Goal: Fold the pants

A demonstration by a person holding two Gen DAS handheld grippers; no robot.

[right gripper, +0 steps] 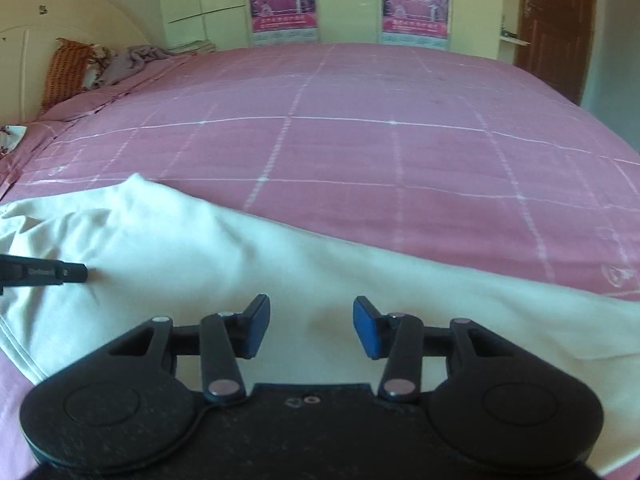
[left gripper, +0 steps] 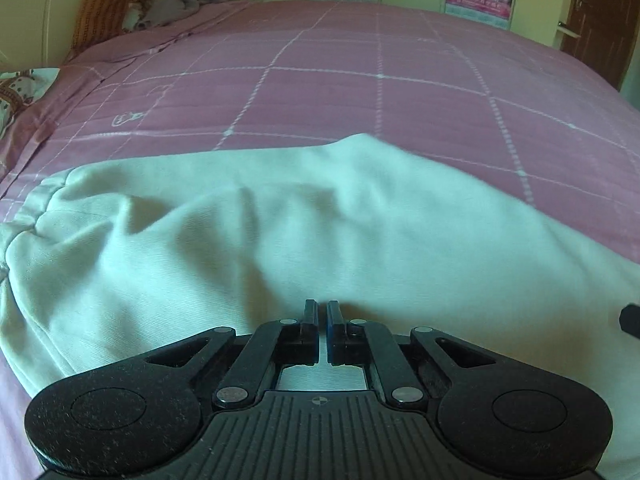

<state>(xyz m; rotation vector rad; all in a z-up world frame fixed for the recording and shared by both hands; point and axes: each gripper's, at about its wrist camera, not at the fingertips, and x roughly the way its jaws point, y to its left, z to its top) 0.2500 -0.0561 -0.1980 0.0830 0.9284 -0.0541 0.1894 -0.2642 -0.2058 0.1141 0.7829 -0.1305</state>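
White pants (left gripper: 280, 232) lie spread across the near part of a pink checked bedspread (left gripper: 360, 80); they also show in the right wrist view (right gripper: 240, 264). My left gripper (left gripper: 322, 312) hovers over the pants with its jaws nearly together and no cloth visible between them. My right gripper (right gripper: 311, 320) is open and empty just above the pants. The left gripper's tip shows at the left edge of the right wrist view (right gripper: 72, 272).
An orange pillow (left gripper: 100, 12) and a crumpled grey cloth (left gripper: 180, 4) lie at the headboard end, far left. Wardrobe doors with posters (right gripper: 280, 0) stand beyond the bed. A brown door (right gripper: 556, 28) is at the right.
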